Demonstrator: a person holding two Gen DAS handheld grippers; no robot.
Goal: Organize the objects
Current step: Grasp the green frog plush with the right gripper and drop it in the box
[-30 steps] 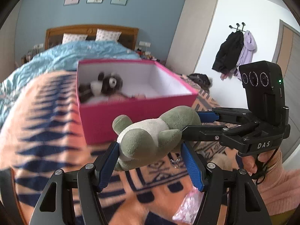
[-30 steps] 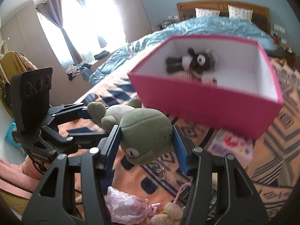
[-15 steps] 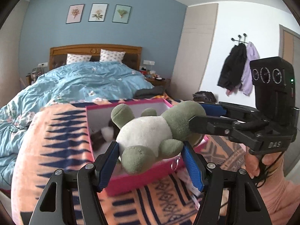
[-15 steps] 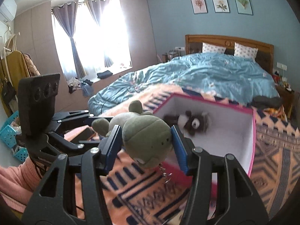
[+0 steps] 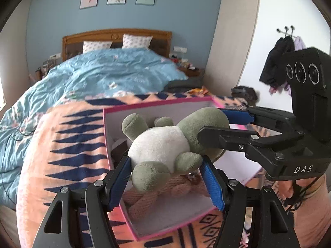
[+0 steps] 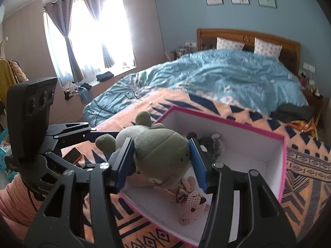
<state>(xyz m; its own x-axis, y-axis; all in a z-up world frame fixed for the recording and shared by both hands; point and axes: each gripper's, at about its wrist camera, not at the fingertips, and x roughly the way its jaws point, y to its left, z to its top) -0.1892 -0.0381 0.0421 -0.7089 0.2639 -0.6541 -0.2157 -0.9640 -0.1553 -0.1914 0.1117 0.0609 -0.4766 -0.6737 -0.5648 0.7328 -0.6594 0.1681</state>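
Observation:
A green and white plush frog (image 5: 163,148) hangs in the air over the open pink box (image 5: 157,103). My left gripper (image 5: 165,171) is shut on its legs and lower body. My right gripper (image 6: 161,157) is shut on its head (image 6: 163,155), and shows from the side in the left wrist view (image 5: 225,124). The box (image 6: 283,161) has a white inside and sits on the orange patterned blanket. In it lie a pink crocheted toy (image 6: 188,202) and a dark plush toy (image 6: 211,142), half hidden behind the frog.
A bed with a blue duvet (image 5: 107,76) and wooden headboard lies beyond the box. The orange and navy blanket (image 5: 68,144) covers the near bed. A phone (image 6: 72,155) lies on it at left. Coats (image 5: 277,60) hang on the right wall.
Both grippers have carried the frog up and forward from in front of the box to above its open top. The views now look down into the box.

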